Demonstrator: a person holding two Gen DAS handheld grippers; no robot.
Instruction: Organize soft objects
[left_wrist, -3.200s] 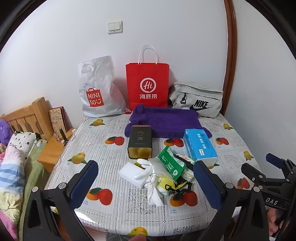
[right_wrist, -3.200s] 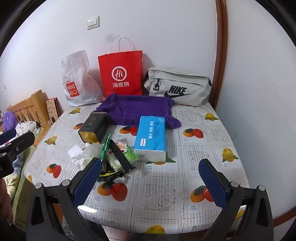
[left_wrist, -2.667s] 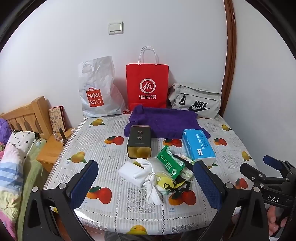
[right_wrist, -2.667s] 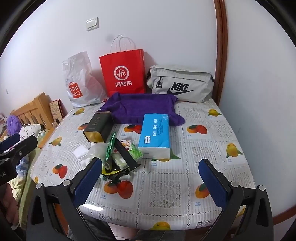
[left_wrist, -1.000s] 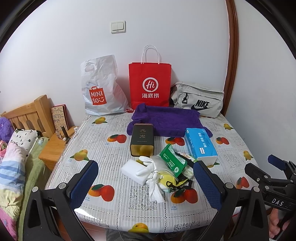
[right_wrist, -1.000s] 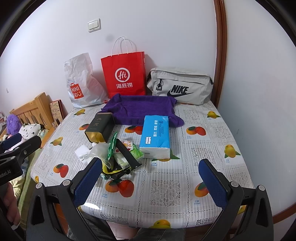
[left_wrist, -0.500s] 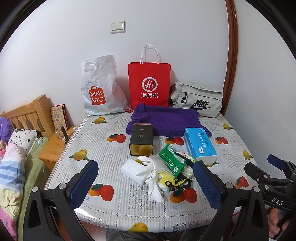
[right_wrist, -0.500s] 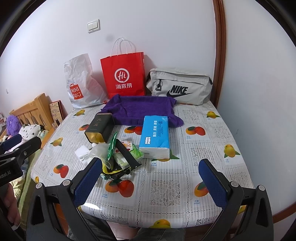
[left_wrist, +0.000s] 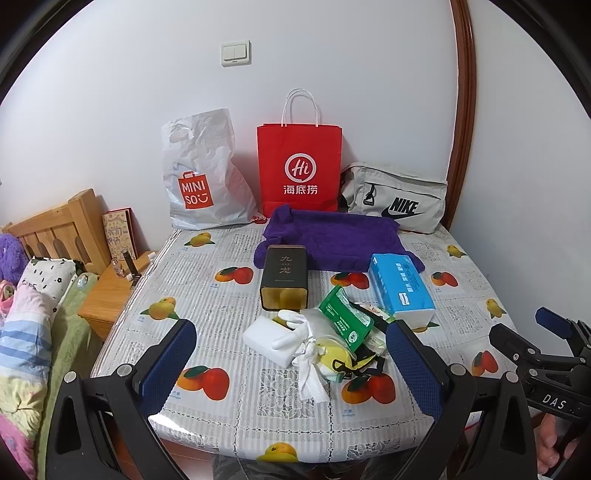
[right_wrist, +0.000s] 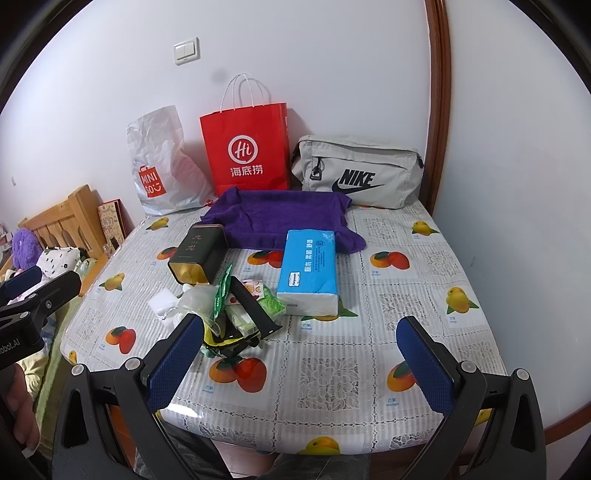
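**Both grippers poised, nothing picked up yet**

The purple towel lies spread at the far middle of the table, touching the blue tissue pack at its near right. Left of the pack sits a loose heap of small packets and a crumpled plastic bag, with a dark tin just behind. The left gripper and right gripper hover at the near edge, jaws spread wide and empty. Sorting seems not yet begun; the next move probably calls for reaching forward to one soft item.
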